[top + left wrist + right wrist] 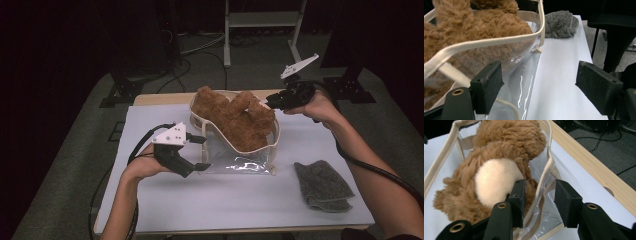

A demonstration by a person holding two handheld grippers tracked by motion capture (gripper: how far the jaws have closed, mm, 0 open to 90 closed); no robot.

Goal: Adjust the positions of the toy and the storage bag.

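Item: brown plush bear (235,117), shaggy fur, cream patch, lying inside a clear plastic bag (245,162) with cream trim, toward the table's (210,200) far edge. I am holding my left claw (200,152) apart beside the bag's near wall. My right claw (267,103) is straddling the far rim, jaws apart, not pressing.

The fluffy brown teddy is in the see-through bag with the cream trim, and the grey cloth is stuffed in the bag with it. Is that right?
Not quite. The teddy is in the see-through bag, but the grey cloth is not in there with it. The high view shows it lying by itself on the white table, apart from the bag.
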